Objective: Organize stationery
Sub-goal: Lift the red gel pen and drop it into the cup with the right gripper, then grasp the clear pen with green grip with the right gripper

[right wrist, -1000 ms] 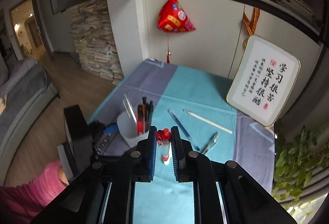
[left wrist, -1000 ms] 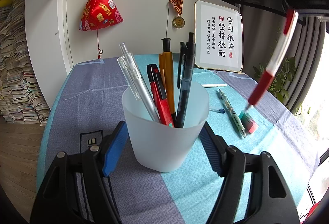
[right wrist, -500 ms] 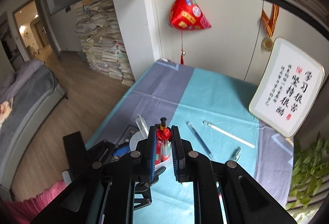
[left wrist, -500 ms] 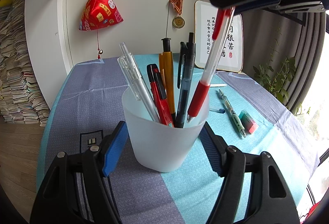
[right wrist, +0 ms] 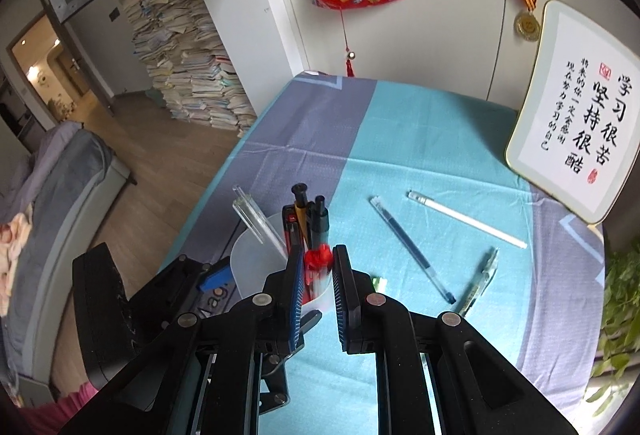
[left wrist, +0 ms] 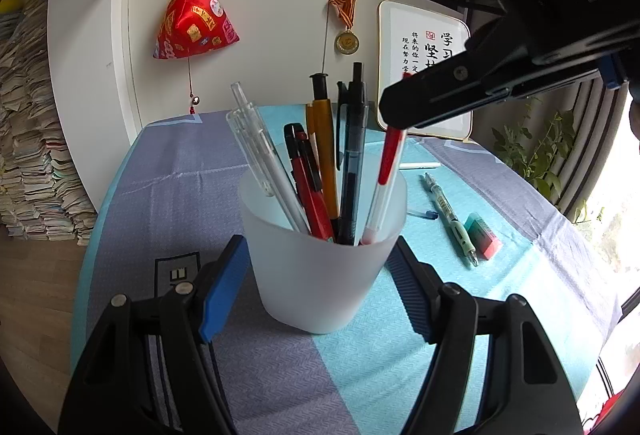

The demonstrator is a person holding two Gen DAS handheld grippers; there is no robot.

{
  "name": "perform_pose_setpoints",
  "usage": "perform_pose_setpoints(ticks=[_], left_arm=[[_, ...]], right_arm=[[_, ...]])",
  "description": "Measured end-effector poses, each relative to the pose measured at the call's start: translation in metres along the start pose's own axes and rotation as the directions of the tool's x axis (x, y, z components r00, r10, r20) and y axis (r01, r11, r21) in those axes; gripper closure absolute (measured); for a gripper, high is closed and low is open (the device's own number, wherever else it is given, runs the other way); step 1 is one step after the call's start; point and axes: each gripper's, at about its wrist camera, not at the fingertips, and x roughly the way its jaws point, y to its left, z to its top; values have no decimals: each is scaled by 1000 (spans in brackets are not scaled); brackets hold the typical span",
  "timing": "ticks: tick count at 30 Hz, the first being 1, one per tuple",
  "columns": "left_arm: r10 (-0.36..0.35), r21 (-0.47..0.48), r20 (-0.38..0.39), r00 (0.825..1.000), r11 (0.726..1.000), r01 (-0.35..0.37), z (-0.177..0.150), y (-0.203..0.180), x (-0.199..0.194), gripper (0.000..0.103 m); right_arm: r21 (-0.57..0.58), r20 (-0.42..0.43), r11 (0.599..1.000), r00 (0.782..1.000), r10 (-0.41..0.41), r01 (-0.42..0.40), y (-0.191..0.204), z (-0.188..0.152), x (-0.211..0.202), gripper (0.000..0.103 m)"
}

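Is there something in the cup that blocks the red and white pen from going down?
Nothing visible blocks it. The red and white pen already dips inside the cup at its right side, beside the black pen.

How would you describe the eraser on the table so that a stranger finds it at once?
Start at the frosted white plastic cup of pens on the blue tablecloth. Right of it a pale green pen lies flat. Just beyond it sits the small block-shaped eraser, teal and pink, the only non-pen item.
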Motion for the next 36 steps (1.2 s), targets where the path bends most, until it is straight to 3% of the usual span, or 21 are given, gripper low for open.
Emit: perform_pose_setpoints(ticks=[5,9,13,19,30,36], left_arm=[[0,1,1,1000,1000,0,1,-2,0,32],[1,2,2,1000,1000,-1,1,-1,0,32],[1,4,5,1000,1000,-2,1,0,-1,32],[2,4,4,1000,1000,-2,1,-1,-1,32],[2,4,4,1000,1000,-2,1,-1,-1,32],[0,1,2,1000,1000,0,0,0,0,32]], right_arm=[[26,15,1000,1000,-4,3,-14,-5,-13,89],[71,-48,985,987,-154,157,-44,-14,-5,89],[155,-182,940,944,-276,305,-90,-25,29,89],[341,-235,895,948,-216,288,-140,-27,54,88],[351,-282,878,931,-231,324,-151,-21,88,86],[362,-237,897,956,-173,252,-146,-26,79,91]])
